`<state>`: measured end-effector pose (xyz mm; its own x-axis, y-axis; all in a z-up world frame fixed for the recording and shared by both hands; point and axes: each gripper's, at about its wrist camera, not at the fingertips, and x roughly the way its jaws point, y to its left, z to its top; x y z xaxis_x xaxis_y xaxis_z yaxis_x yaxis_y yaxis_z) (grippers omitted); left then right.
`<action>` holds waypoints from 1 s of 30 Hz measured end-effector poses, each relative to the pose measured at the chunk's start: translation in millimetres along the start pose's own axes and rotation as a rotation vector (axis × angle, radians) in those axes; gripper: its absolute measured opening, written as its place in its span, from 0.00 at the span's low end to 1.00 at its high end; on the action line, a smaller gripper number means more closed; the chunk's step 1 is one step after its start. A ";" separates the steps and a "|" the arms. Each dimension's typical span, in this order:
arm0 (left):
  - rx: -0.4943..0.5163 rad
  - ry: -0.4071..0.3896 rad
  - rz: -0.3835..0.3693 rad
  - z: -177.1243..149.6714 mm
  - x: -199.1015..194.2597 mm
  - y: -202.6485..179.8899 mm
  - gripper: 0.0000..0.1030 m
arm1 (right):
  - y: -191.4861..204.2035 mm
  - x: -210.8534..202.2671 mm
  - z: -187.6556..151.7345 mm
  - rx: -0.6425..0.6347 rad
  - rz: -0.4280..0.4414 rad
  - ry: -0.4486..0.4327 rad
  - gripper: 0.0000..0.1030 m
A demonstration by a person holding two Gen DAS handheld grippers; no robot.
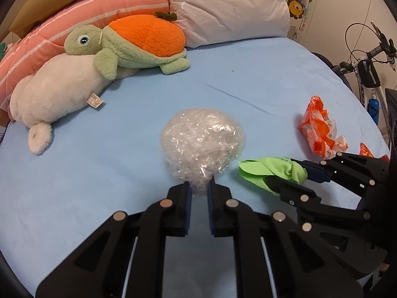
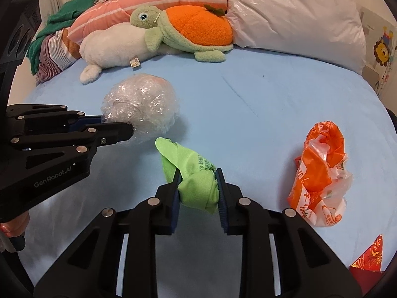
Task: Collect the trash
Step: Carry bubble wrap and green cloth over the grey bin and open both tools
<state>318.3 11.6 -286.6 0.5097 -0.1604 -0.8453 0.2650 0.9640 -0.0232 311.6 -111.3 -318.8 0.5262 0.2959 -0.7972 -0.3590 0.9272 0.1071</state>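
A big blue bed sheet (image 1: 99,173) fills most of both views. A white pillow (image 1: 228,7) sits at the top, and a white plush (image 1: 57,92) with a green and orange turtle plush (image 1: 139,42) lies in the upper left. My left gripper (image 1: 199,186) is squeezed tight on the clear plastic ball (image 1: 202,141) in the middle. An orange plastic bag (image 2: 320,168) lies at the right. My right gripper (image 2: 197,178) is squeezed tight on the green crumpled wrapper (image 2: 196,173), low in the middle.
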 end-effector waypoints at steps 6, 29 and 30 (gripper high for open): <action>-0.068 -0.013 0.013 -9.0 -32.4 16.3 0.11 | 3.7 -21.4 1.0 0.014 0.026 -0.029 0.23; -0.246 -0.066 0.141 -132.0 -227.3 56.3 0.11 | 150.1 -174.7 -34.5 -0.111 0.119 -0.156 0.23; -0.254 -0.073 0.148 -139.2 -237.6 58.2 0.11 | 158.1 -182.0 -36.1 -0.122 0.124 -0.162 0.23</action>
<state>98.7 135.3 -161.4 0.5876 -0.0202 -0.8089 -0.0253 0.9987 -0.0433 131.3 -26.8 -178.3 0.5856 0.4474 -0.6759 -0.5138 0.8499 0.1175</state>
